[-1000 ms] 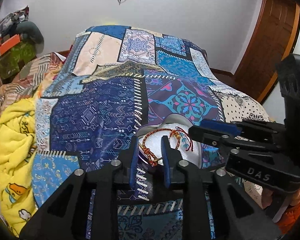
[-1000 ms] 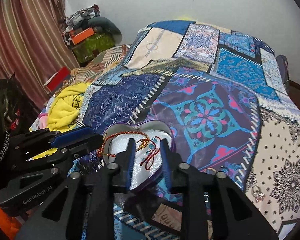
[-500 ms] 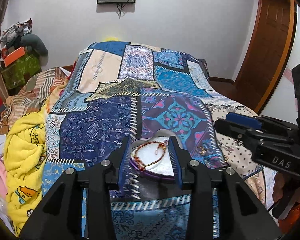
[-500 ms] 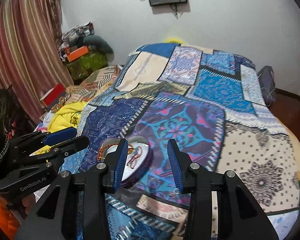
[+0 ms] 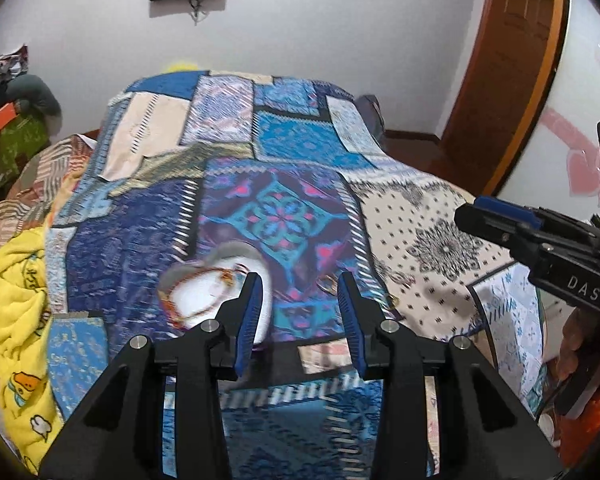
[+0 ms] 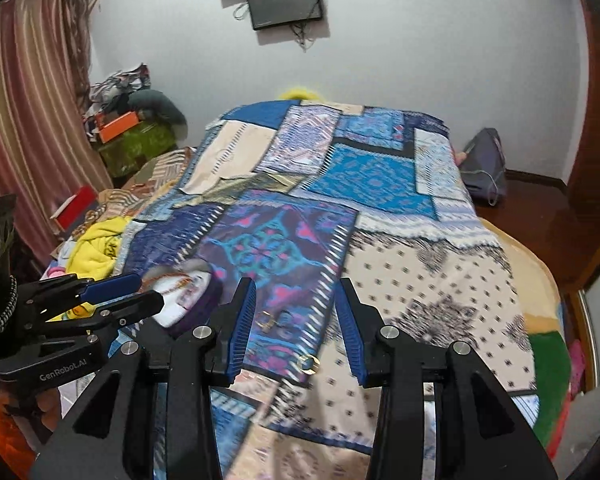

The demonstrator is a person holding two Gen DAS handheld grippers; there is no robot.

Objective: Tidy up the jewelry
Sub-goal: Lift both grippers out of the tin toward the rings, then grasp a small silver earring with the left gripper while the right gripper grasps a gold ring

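Note:
A purple heart-shaped box [image 5: 204, 296] with a white lining lies on the patchwork bedspread [image 5: 284, 216], and a red-and-gold bracelet [image 5: 188, 280] is curled inside it. My left gripper [image 5: 300, 316] hovers just right of the box, open, with nothing between its fingers. The right gripper [image 6: 296, 316] is also open and empty, above small gold pieces [image 6: 270, 318] and a gold ring [image 6: 308, 362] on the cloth. In the right wrist view the box [image 6: 184, 296] sits behind the left gripper [image 6: 148, 292]. The right gripper [image 5: 472, 212] shows at the left wrist view's right edge.
A yellow blanket [image 5: 16, 320] is bunched along the bed's left side. Boxes and clothes [image 6: 132, 132] pile up by the striped curtain [image 6: 28, 128]. A grey bag [image 6: 484, 164] sits on the floor at the far right, near a wooden door [image 5: 500, 80].
Both grippers were nearly shut over the box at the bracelet; they have opened, lifted back and shifted right. The bracelet stays in the box.

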